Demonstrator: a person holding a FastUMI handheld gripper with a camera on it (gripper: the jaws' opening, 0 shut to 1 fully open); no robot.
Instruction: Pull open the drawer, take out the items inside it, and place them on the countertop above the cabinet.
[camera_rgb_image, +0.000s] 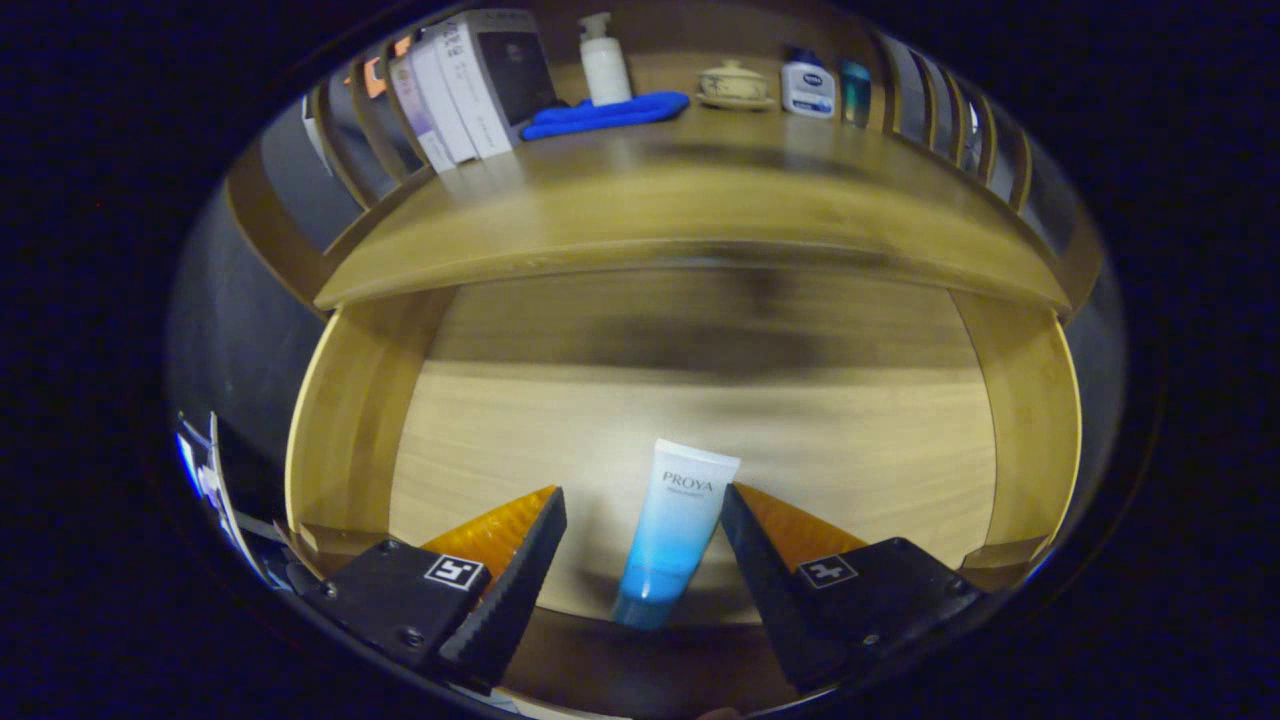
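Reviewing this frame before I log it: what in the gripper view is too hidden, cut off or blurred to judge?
- Blue-and-white tube: it lies in the open drawer between the fingers of the open hand-held gripper; whether the right finger touches it is unclear.
- Drawer back: dark and motion-blurred under the countertop overhang, so further items cannot be ruled out.
- Boxes, pump bottle, blue cloth, lidded cup: small, fisheye-warped.

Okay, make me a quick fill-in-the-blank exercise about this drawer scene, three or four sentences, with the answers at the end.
1. The drawer is pulled ____.
2. The blue and white tube lies ____ the two fingers of the gripper.
3. The gripper's fingers are ____, touching nothing.
4. On the countertop, the white pump bottle stands behind a folded ____ cloth.

Answers: open; between; open; blue
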